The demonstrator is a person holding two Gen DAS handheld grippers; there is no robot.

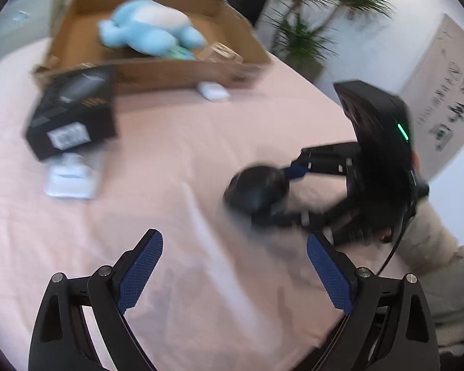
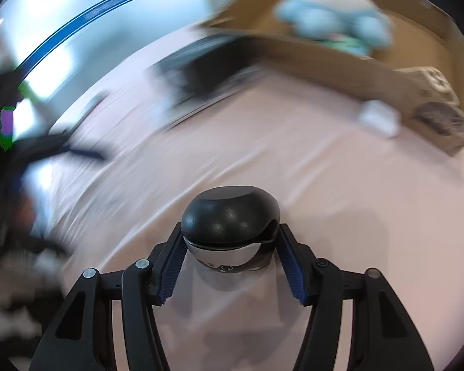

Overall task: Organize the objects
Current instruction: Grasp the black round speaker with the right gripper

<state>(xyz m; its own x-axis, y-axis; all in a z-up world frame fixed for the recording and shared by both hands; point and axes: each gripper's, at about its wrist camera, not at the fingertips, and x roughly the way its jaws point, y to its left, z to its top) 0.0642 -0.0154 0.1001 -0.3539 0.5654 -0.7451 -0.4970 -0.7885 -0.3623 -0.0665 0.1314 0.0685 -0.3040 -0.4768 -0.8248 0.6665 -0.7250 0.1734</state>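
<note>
My right gripper (image 2: pixel 230 244) is shut on a round black-and-white gadget (image 2: pixel 230 216), held above the pink tablecloth; it also shows in the left wrist view (image 1: pixel 256 190), blurred. My left gripper (image 1: pixel 235 266) is open and empty over the cloth. A cardboard box (image 1: pixel 170 74) at the back holds a blue plush toy (image 1: pixel 148 31) and small packets. A black carton (image 1: pixel 72 111) stands in front of the box's left end. A small white case (image 1: pixel 213 90) lies by the box's front wall, and also shows in the right wrist view (image 2: pixel 379 119).
A white packet (image 1: pixel 69 174) lies below the black carton. A potted palm (image 1: pixel 312 21) and a lettered board (image 1: pixel 442 92) stand beyond the table's right edge. The person's sleeve (image 1: pixel 442 266) is at the right. The pink cloth (image 1: pixel 170 160) has folds.
</note>
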